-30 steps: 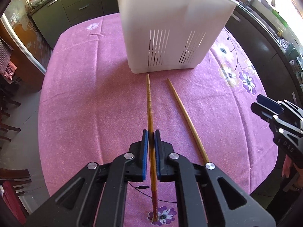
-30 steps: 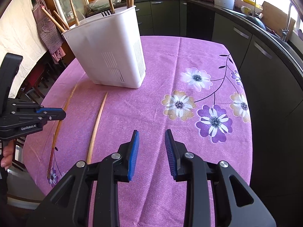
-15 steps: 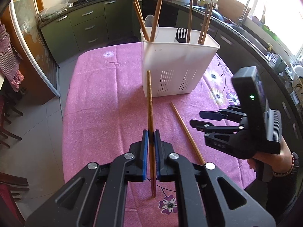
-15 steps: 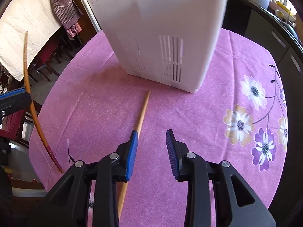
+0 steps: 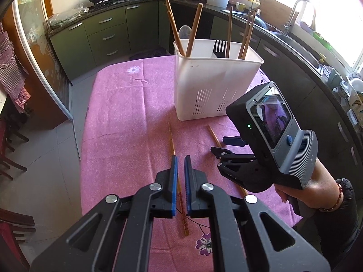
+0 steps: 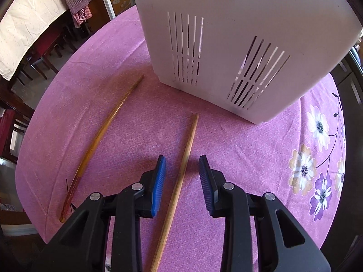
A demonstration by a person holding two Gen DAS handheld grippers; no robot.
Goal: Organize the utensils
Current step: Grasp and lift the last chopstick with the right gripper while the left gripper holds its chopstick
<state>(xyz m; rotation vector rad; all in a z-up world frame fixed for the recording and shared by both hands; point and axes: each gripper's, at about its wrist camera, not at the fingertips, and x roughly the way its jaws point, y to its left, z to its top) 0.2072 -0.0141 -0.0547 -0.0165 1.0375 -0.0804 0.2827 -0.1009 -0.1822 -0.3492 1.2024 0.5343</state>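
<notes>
While the right gripper (image 6: 182, 161) fingers are closing around the pale chopstick (image 6: 192, 131) lying on the bench (image 6: 140, 122), not yet pinching, this light, stiff, slippery stick wants a mid-length hold; left gripper (image 5: 180, 158) fingers sit shut, seemingly empty

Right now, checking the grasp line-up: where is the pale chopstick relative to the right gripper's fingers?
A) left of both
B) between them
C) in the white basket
B: the pale chopstick lies on the tablecloth between the right gripper's closing fingers, untouched.
</notes>
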